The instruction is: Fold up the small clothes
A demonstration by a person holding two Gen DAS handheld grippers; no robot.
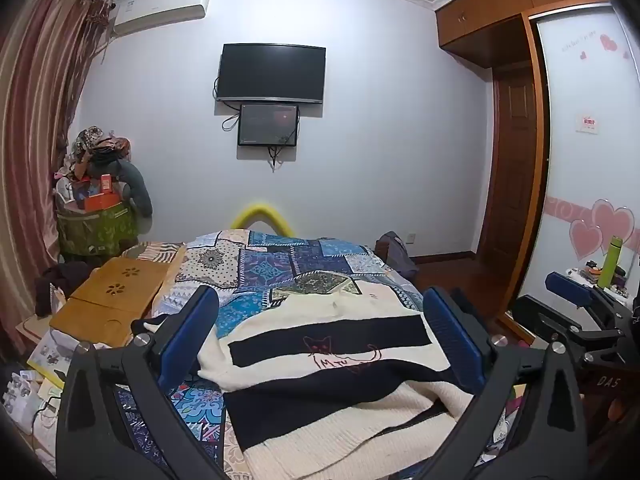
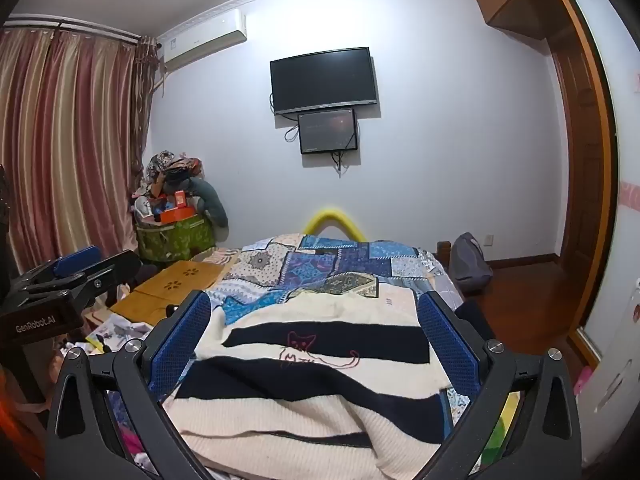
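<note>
The left tool (image 1: 320,332) has its blue-padded fingers (image 1: 452,334) spread wide, nothing between them, above a cream-and-black striped knitted sweater (image 1: 320,364) with a red cat outline stitched on it. The right tool (image 2: 314,334) is likewise wide apart and holds nothing over the same sweater. The sweater lies partly folded on the near end of a bed with a blue patchwork quilt (image 1: 280,264). A light wooden lap tray (image 1: 108,300) rests on the bed's left side.
</note>
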